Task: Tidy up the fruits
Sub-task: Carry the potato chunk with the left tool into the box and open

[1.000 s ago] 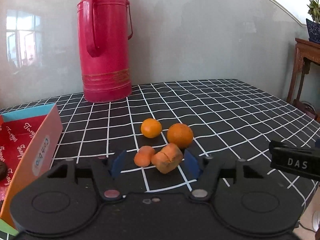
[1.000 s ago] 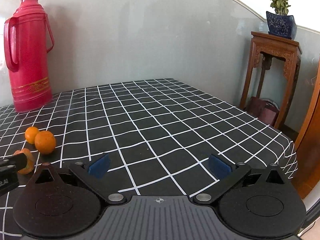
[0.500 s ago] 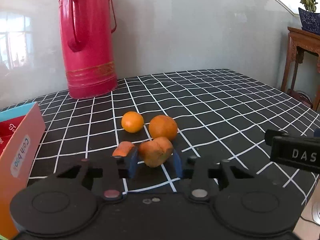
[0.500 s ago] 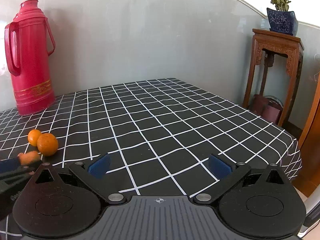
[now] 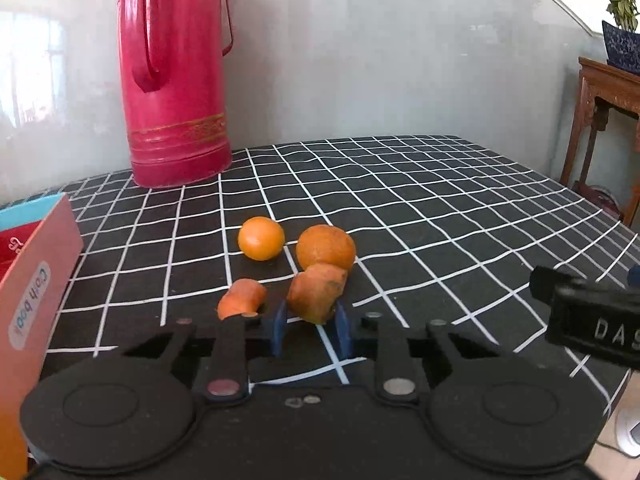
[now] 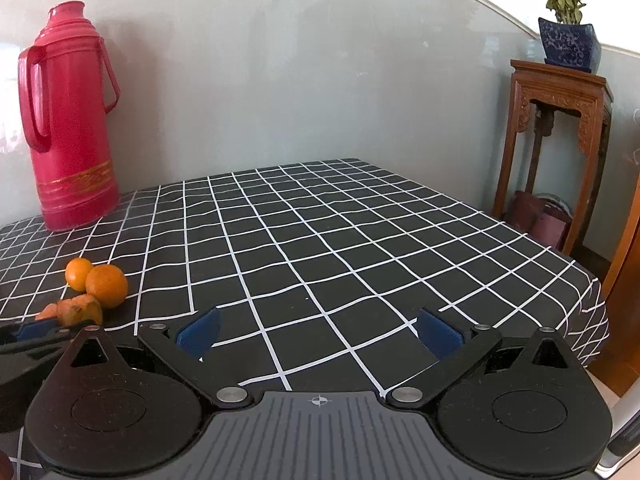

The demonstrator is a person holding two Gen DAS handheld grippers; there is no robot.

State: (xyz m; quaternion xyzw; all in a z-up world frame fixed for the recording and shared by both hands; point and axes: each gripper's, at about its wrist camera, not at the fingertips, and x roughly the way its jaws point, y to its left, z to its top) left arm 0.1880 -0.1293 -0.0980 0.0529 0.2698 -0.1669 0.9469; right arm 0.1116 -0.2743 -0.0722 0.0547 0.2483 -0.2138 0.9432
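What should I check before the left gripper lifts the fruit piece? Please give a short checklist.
1. Left gripper shut on the lumpy orange piece: ok; its jaws have just been closing on it.
2. Grip deep enough: cannot tell.
3. Small piece outside the pads: ok.
4. Two round oranges clear of the pads: ok.
5. Box open: cannot tell.
6. Right gripper open and empty: ok.
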